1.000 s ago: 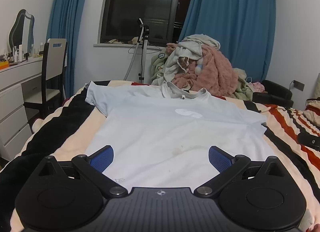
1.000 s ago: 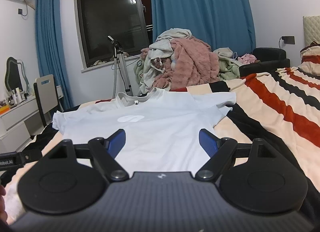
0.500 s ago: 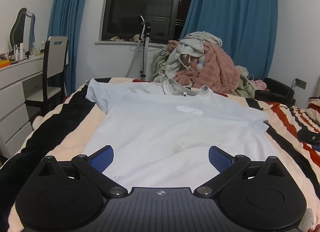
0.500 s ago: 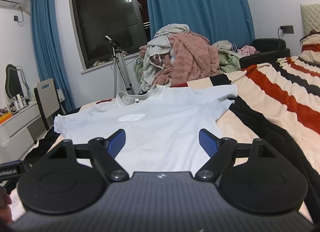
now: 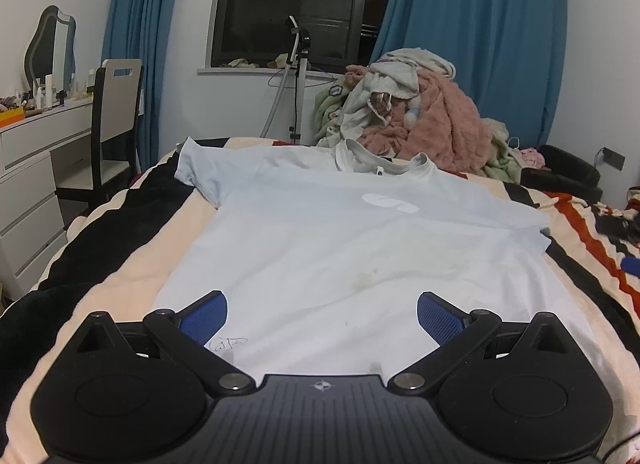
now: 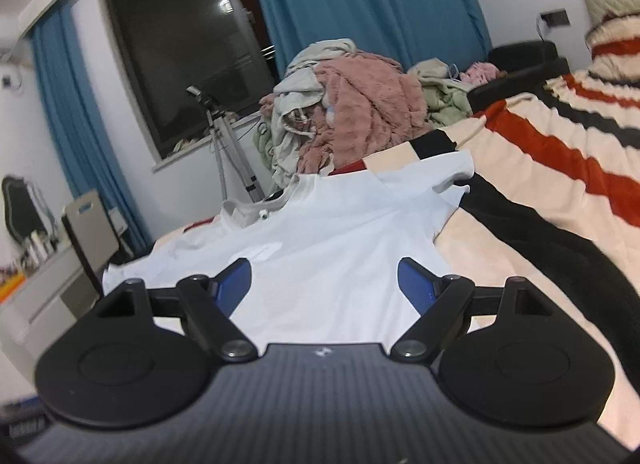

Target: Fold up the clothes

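Note:
A pale blue T-shirt [image 5: 340, 240] lies flat, front up, on the striped bed cover [image 5: 132, 264], collar at the far end and hem near me. It also shows in the right wrist view [image 6: 332, 248]. My left gripper [image 5: 322, 312] is open and empty, just above the hem. My right gripper [image 6: 324, 282] is open and empty, tilted, above the shirt's right side near the hem. The blue pads [image 5: 204, 316] touch nothing.
A heap of clothes with a pink fleece [image 5: 432, 120] lies beyond the collar. A chair [image 5: 116, 124] and white dresser [image 5: 28, 184] stand at the left. A black armchair [image 5: 568, 172] is at the far right. A tripod stand [image 5: 298, 76] is by the window.
The left gripper has risen slightly and looks down on the shirt more. The right gripper has moved forward over the shirt and tilted counter-clockwise. Both stay open.

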